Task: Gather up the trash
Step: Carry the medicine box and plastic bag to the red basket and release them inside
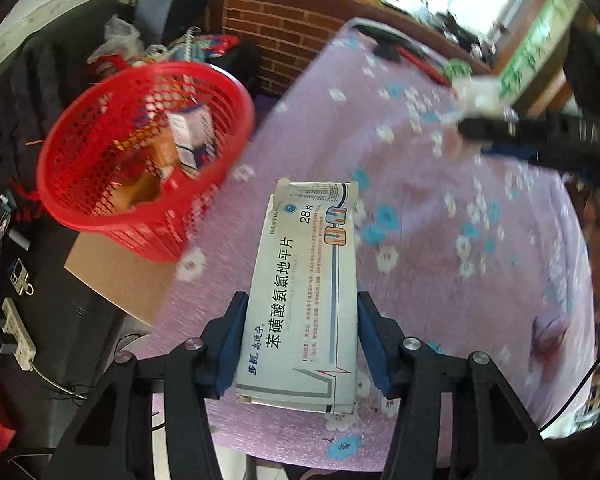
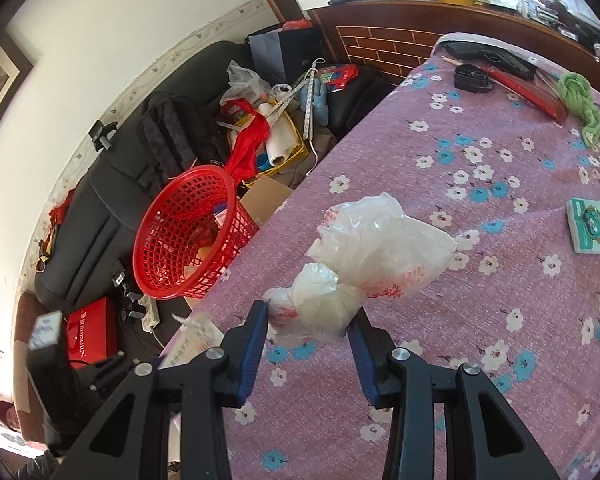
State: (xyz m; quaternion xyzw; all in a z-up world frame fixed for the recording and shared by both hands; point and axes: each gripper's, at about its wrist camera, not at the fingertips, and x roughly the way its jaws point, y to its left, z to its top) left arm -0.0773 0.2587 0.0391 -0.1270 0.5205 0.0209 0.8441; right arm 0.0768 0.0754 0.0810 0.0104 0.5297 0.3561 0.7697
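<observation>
The left gripper (image 1: 300, 336) clamps a medicine box (image 1: 304, 292); the right gripper (image 2: 308, 332) pinches a plastic bag (image 2: 364, 256) over the bed (image 2: 480, 320). The red basket (image 1: 140, 152) at ten o'clock is tilted; releasing early could miss its rim.

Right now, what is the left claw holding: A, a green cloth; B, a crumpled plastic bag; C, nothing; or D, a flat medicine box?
D: in the left wrist view the left claw is shut on the white medicine box; the plastic bag is in the right claw.
</observation>
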